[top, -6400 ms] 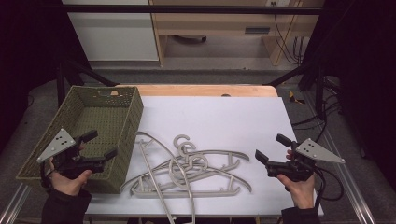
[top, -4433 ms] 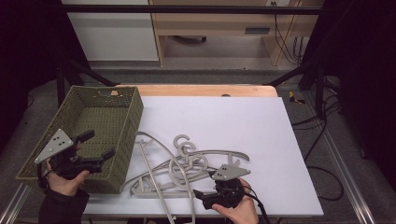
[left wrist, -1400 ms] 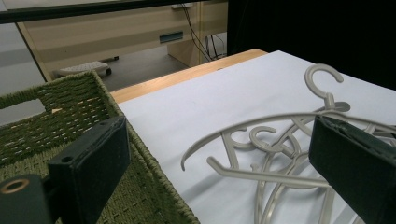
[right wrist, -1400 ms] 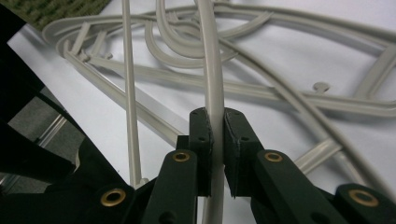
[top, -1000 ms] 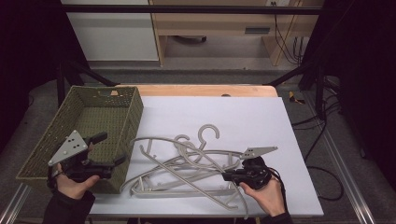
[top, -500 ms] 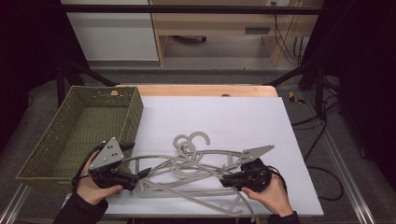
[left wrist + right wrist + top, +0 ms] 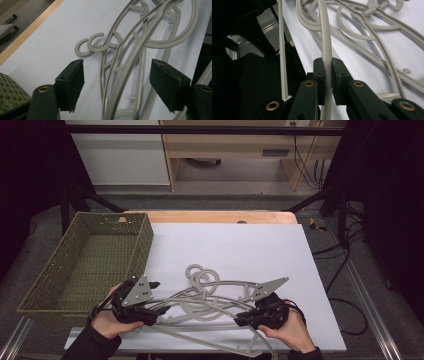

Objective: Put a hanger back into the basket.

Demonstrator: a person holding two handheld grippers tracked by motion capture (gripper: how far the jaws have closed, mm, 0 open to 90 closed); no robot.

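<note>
A: What do the hangers [image 7: 210, 297] look like?

B: A tangle of pale grey plastic clothes hangers, thin curved arms overlapping, their hooks [image 7: 200, 275] bunched at the far side of the pile. They lie on the white table [image 7: 240, 245] near its near edge, just right of the green woven basket [image 7: 95, 255].

A: And the right gripper [image 7: 245, 319]?

B: Its jaws are clamped on one curved arm of a hanger at the right end of the tangle; the right gripper view shows the pads pressing it from both sides.

A: The left gripper [image 7: 152, 312]?

B: At the left end. Its jaws have just been closing, yet its pads [image 7: 72, 82] stand apart, with hanger arms between them, untouched.
</note>
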